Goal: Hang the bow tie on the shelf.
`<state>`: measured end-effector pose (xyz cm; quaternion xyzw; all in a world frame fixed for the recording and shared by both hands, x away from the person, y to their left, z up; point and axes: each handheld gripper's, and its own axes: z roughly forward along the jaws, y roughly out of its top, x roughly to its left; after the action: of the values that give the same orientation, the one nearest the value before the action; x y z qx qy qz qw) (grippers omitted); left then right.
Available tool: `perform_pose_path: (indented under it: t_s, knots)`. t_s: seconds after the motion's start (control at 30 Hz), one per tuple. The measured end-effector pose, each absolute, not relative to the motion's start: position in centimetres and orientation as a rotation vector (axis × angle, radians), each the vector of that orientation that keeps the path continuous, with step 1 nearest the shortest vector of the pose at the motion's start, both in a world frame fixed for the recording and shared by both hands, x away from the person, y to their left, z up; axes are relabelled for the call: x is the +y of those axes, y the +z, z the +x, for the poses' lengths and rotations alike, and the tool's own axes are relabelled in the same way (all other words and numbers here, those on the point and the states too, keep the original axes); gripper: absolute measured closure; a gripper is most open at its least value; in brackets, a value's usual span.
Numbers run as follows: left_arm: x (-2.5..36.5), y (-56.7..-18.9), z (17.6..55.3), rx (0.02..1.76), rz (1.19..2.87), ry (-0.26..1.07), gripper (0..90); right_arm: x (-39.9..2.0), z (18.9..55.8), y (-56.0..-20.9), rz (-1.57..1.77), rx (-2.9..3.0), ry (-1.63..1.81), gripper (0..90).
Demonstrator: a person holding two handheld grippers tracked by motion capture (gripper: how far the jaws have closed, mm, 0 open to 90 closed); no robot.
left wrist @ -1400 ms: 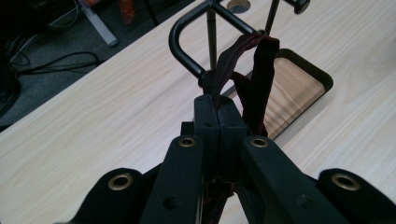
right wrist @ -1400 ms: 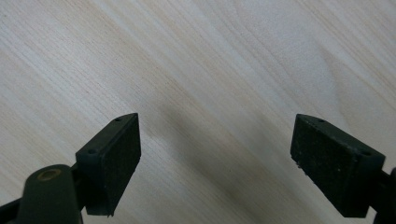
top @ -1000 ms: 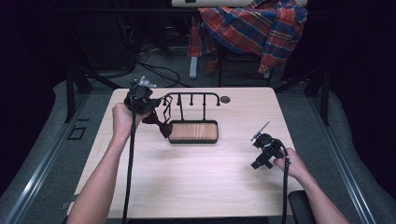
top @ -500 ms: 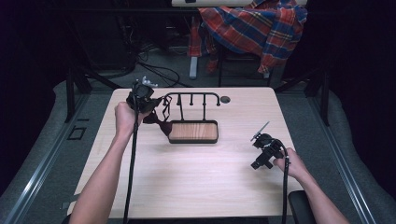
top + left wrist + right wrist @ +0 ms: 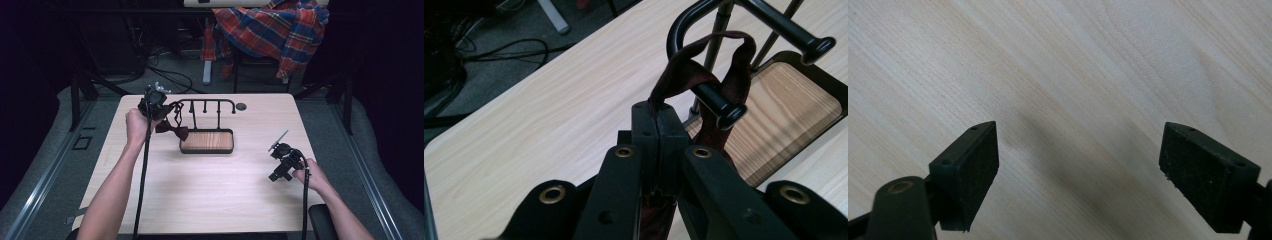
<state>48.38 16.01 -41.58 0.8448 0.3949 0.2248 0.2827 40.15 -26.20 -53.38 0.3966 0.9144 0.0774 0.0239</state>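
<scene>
Nearest the front edge of the table (image 5: 210, 200), toward its right side, the right gripper (image 5: 278, 148) is held in a hand (image 5: 311, 175) low over the bare wood. In the right gripper view its two black pads (image 5: 968, 170) are seen far apart, so this gripper (image 5: 1083, 175) is wide open, and nothing but pale wood is seen between them.

Farther back, at the middle of the table, a black stand (image 5: 206, 142) with a wooden base is set. A black bar with small pegs (image 5: 205, 104) is carried above that base on thin posts.

At the left end of the bar, near the back left corner of the table, the left gripper (image 5: 159, 106) is held up by the other hand (image 5: 136, 125). In the left gripper view its pads (image 5: 669, 135) are seen pressed tight together on the dark red strap (image 5: 684, 70) of a bow tie (image 5: 172, 131). The strap is looped over the end peg (image 5: 719, 102) of the bar. The bow itself is seen hanging below the gripper, just beside the left edge of the wooden base.

Beyond the back edge of the table, a plaid shirt (image 5: 270, 30) is draped over a chair.
</scene>
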Motion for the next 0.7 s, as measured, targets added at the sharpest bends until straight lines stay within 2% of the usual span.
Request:
perform_pose_path:
  t_s: [0.5,0.7]
  knots:
    - [15.7,-42.7,48.5,1.068,2.346,0.587,87.7,-26.1,40.0,-53.5,1.237,2.826,0.253,16.0]
    - [15.9,-43.5,48.7,1.093,2.371,0.576,83.9,-26.1,40.1,-53.4,1.226,2.834,0.236,16.0]
